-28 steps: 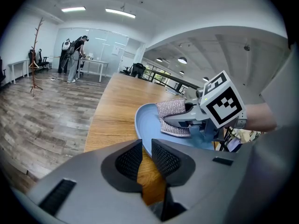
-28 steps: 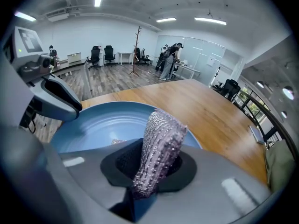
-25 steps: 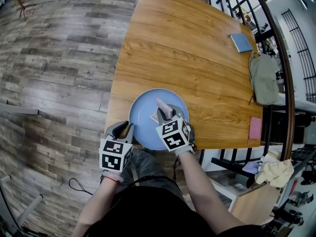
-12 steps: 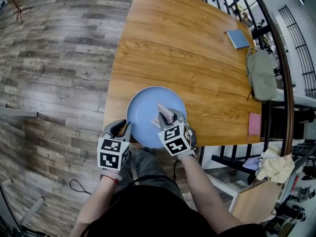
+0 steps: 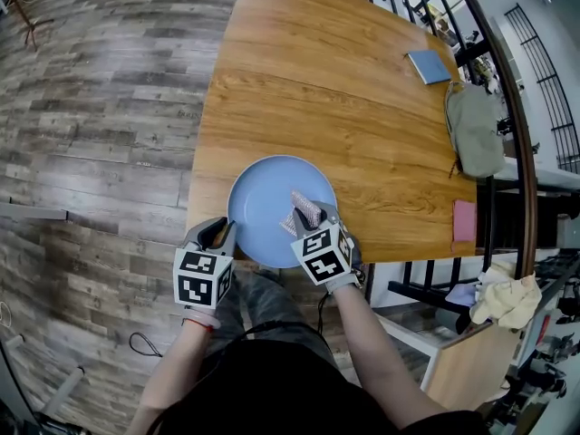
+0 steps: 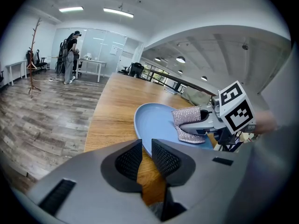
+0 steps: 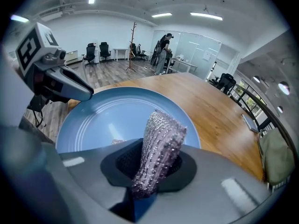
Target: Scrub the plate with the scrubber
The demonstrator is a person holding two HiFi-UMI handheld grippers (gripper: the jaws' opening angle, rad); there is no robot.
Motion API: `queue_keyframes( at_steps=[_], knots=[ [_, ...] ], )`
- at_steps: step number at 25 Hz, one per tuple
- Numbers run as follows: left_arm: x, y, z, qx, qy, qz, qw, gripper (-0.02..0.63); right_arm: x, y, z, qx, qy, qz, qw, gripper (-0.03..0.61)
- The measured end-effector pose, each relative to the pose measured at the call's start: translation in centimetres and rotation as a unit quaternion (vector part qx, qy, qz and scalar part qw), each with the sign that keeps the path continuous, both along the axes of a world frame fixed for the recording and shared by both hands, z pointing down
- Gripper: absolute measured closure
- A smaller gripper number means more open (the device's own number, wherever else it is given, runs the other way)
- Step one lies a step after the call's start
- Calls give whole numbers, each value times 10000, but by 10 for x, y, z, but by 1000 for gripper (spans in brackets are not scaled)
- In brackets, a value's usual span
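Note:
A light blue plate (image 5: pixel 261 196) lies on the wooden table near its front edge. My right gripper (image 5: pixel 308 217) is shut on a silvery mesh scrubber (image 5: pixel 304 208), which stands up between the jaws over the plate's near-right part. In the right gripper view the scrubber (image 7: pixel 159 141) rises above the plate (image 7: pixel 112 113), its lower end hidden in the jaws. My left gripper (image 5: pixel 224 228) is at the plate's near-left rim. In the left gripper view its jaws are almost together, pinching the plate's rim (image 6: pixel 145 139). The scrubber (image 6: pixel 189 122) shows beyond it.
The table (image 5: pixel 362 107) stretches away behind the plate. A blue pad (image 5: pixel 429 65) lies at its far right, a grey-green bag (image 5: pixel 475 130) hangs on the right edge, and a pink piece (image 5: pixel 463 220) sits near the front right corner. Wood floor (image 5: pixel 91 107) lies to the left.
The right gripper has drawn the scrubber a little toward me and to the right across the plate. The left gripper has stayed at the plate's rim.

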State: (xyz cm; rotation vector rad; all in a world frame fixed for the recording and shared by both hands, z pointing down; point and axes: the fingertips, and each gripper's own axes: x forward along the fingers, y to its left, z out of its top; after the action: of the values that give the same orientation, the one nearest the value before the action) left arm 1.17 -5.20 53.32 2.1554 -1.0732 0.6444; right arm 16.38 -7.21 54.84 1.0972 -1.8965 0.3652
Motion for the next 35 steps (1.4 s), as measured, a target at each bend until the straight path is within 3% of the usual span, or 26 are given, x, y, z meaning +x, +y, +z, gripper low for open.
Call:
queue_keyframes(
  at_steps=[13, 19, 22, 27, 29, 30, 33, 35],
  knots=[
    [-3, -2, 0, 33, 21, 296, 9996, 555, 16, 17, 2, -415, 241, 67, 9988, 505],
    [-7, -6, -6, 204, -234, 462, 9984, 555, 26, 20, -3, -489, 558, 31, 9972, 499],
    [-12, -8, -6, 207, -357, 484, 9980, 555, 35, 19, -13, -301, 562, 183, 9978, 499],
    [-16, -17, -11, 251, -385, 399, 9981, 558, 43, 16, -38, 109, 164, 466, 9987, 499],
    [-16, -18, -12, 281, -423, 398, 9979, 617, 46, 18, -46, 260, -85, 618, 9977, 499],
    [-16, -18, -14, 317, -440, 401, 9977, 617, 47, 19, -50, 349, -238, 708, 9966, 499],
    [-15, -31, -24, 583, -332, 427, 9968, 617, 51, 11, -71, 820, -738, 926, 9896, 499],
    [-10, -44, -39, 889, -54, 449, 9950, 617, 56, 3, -90, 1229, -1027, 991, 9821, 500]
  ],
)
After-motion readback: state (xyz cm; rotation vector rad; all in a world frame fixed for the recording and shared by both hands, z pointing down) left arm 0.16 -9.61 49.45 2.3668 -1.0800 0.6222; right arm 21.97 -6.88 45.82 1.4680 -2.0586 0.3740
